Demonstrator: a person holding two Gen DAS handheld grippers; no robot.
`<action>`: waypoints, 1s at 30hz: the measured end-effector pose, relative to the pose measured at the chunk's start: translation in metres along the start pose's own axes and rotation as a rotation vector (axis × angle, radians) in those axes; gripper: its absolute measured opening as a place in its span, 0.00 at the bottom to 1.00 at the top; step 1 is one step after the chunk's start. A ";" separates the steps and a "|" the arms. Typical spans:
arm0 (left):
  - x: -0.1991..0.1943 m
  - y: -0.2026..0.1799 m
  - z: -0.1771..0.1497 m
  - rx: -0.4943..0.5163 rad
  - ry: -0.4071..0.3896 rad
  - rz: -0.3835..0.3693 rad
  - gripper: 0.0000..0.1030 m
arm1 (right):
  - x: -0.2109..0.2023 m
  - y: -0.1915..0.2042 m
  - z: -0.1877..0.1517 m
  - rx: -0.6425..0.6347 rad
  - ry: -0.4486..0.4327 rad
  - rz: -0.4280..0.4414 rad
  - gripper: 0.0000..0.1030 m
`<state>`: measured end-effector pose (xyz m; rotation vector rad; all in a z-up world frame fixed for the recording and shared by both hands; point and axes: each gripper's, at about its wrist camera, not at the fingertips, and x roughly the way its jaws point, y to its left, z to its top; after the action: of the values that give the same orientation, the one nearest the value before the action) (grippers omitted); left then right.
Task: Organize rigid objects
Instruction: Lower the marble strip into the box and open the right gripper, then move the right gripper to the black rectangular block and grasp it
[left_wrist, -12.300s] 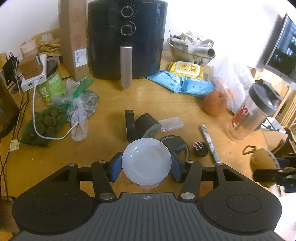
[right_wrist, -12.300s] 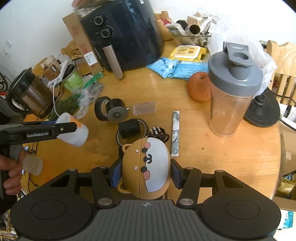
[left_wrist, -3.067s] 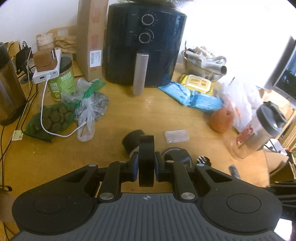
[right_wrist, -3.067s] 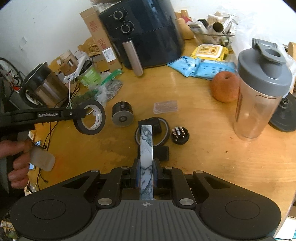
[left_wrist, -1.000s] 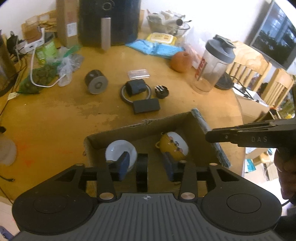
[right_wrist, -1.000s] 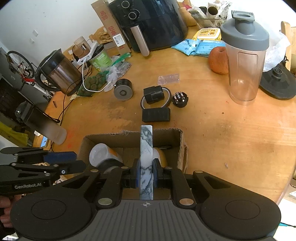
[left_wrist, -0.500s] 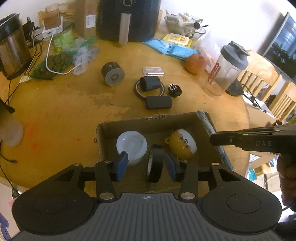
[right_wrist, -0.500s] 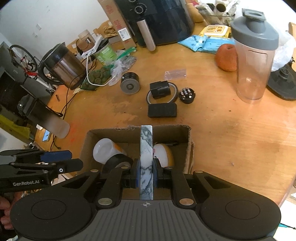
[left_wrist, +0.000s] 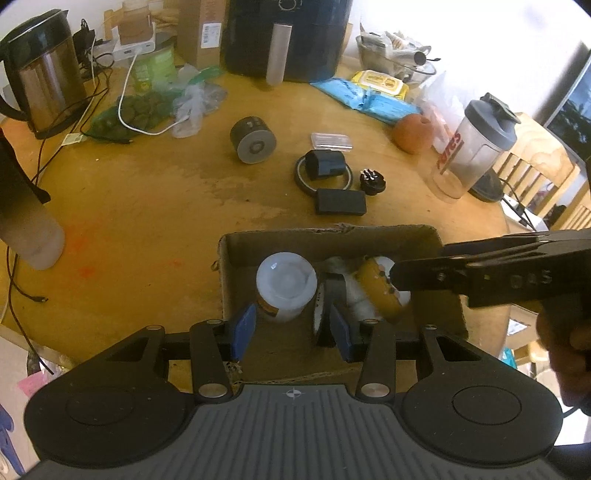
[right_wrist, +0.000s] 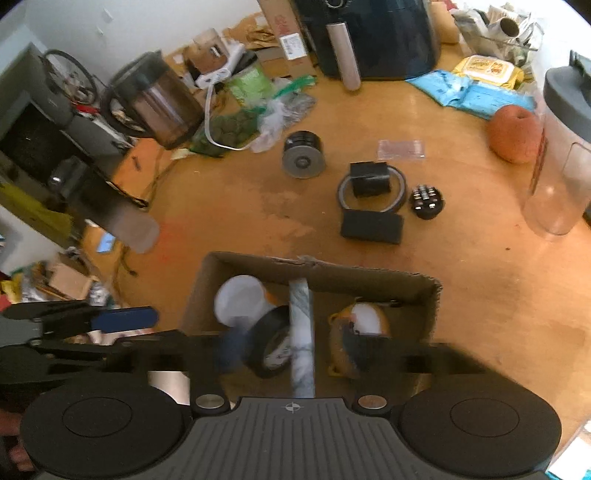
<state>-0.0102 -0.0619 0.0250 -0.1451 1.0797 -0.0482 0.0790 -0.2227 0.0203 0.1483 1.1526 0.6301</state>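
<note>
Left wrist view: left claw over the cardboard box, jaws parted, nothing gripped. The black tape roll stands on edge in the box, just beside the right-hand pad but apparently free of it. Box also holds one white-lidded jar and one brown-and-white animal-face case, lying tilted. The right claw comes in from the right above the case.

Left on the bench: one grey-faced cylinder, one clear flat case, one black block sitting inside one thin ring, one flat black case, one small round plug adapter. So six loose items, all beyond the box's far wall.

Right wrist view: blurred. Right claw jaws are opening; the marbled bar sits between them, long axis running straight away from the camera, far end at the box's far wall. Pads look clear of it, so probably released, but blur makes that uncertain. Tape roll is just left of the bar, animal-face case to its right.

Next pick: the flat black case lies nearest the box, dead ahead of both claws, long axis crosswise. The right claw looks marginally nearer.
</note>
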 end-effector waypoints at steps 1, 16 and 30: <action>0.000 0.000 0.000 -0.002 -0.001 0.001 0.43 | 0.000 0.000 0.000 -0.002 -0.009 -0.007 0.93; 0.013 0.000 0.018 0.011 0.012 0.012 0.43 | -0.001 -0.026 -0.003 0.069 0.011 -0.099 1.00; 0.030 -0.010 0.041 0.087 0.030 -0.012 0.43 | -0.007 -0.050 -0.004 0.170 0.019 -0.235 1.00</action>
<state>0.0408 -0.0710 0.0194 -0.0728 1.1046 -0.1087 0.0934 -0.2679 0.0033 0.1491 1.2201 0.3266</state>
